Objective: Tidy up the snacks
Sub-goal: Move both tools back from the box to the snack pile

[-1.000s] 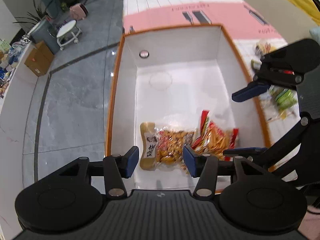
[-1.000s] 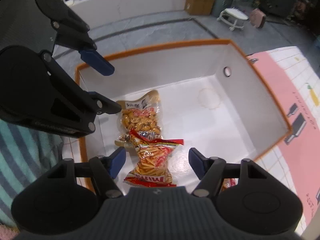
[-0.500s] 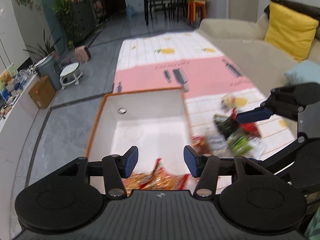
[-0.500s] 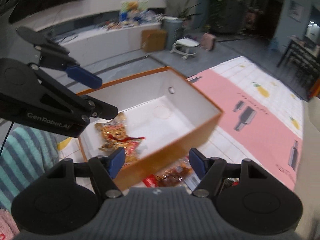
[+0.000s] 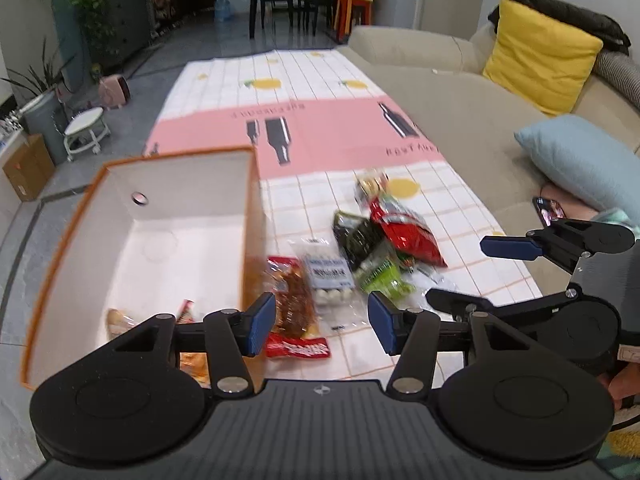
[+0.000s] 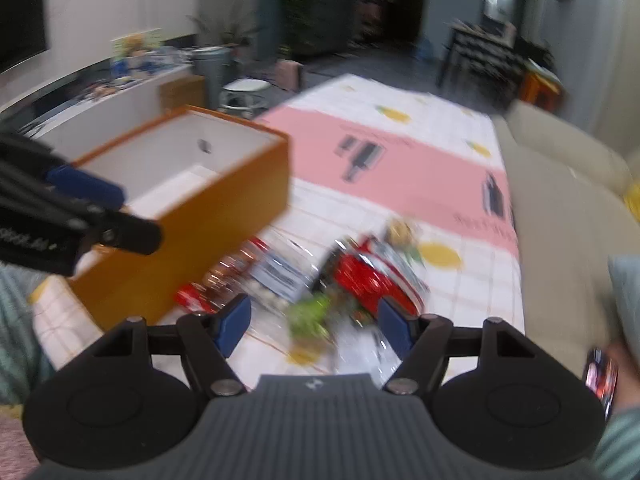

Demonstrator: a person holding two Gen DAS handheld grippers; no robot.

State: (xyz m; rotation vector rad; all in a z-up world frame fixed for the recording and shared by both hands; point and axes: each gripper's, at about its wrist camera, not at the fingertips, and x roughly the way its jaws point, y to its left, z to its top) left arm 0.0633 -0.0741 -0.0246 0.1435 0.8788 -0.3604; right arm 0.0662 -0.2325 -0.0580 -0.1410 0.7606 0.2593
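Both spread, empty tongs [image 5: 322, 322] [image 6: 315, 326] swung from box [image 5: 60, 248] to snack pile [image 5: 360, 252]; only the left view shows packets inside.

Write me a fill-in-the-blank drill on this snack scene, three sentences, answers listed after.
1. The box has a white inside and an ______ outside.
2. The loose snack packets lie on the checked mat, outside the box, on the side toward the ______.
3. Neither the left claw nor the right claw holds anything; both stand ______.

Missing words: orange; sofa; open
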